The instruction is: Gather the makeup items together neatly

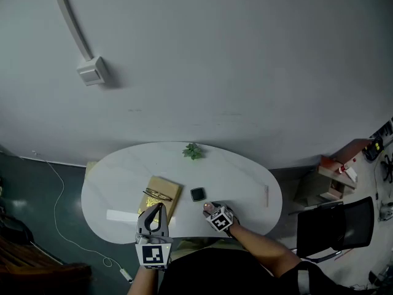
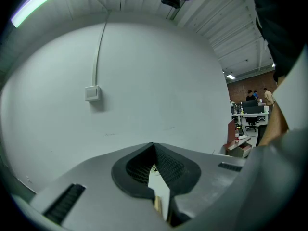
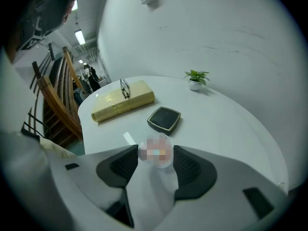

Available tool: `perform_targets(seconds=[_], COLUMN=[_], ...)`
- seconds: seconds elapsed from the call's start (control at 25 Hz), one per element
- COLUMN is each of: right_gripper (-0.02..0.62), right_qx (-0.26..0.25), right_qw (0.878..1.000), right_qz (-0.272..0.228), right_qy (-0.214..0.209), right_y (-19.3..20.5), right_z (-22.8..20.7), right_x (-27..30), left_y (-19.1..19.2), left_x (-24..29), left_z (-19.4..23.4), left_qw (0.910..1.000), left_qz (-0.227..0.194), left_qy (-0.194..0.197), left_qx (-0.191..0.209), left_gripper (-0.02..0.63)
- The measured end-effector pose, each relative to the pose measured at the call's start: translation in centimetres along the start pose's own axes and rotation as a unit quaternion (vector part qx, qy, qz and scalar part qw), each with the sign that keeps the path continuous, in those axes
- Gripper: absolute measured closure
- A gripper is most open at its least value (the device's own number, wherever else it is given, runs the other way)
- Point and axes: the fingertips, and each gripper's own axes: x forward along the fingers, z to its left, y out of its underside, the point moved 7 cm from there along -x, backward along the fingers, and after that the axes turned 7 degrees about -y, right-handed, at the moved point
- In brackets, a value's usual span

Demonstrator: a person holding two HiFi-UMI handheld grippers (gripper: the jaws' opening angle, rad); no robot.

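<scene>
A white oval table [image 1: 239, 177] bears a black square compact [image 1: 197, 194] [image 3: 164, 119] near its middle. Just in front of the compact is a small round jar [image 1: 209, 207] [image 3: 155, 152]. My right gripper [image 1: 210, 209] [image 3: 155, 154] points steeply down and is shut on it, one pad against each side. My left gripper [image 1: 161, 206] [image 2: 153, 146] hovers over the table's front left, pointing almost level at the wall. Its jaws are shut tip to tip with nothing held.
A yellow box [image 1: 161, 195] [image 3: 122, 101] with glasses [image 1: 158, 194] [image 3: 124, 87] on it lies left of the compact. A small potted plant [image 1: 193, 151] [image 3: 196, 79] stands at the far edge. A white strip [image 1: 123, 216] lies front left. A black chair [image 1: 334, 226] stands to the right.
</scene>
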Motion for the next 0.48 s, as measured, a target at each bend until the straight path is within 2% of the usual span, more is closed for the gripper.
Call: perform_targets(seconds=[0.24,0.48], right_gripper=[0.350,0.350], right_qx=[0.050,0.096], right_qw=[0.998,0.992], right_qz=[-0.018,-0.029], right_qy=[0.041,0.082], right_y=[1.8,4.1], right_z=[-3.6,-7.4], right_x=[-3.1,-5.6], left_y=[-0.5,-1.1], left_x=[0.2,0.8], left_z=[-2.0,-3.0], left_qw=[0.9997,0.9993], left_qz=[-0.011,-0.011], left_qy=[0.021,0.035], left_qx=[-0.008,0.005], left_gripper=[0.584,0.584])
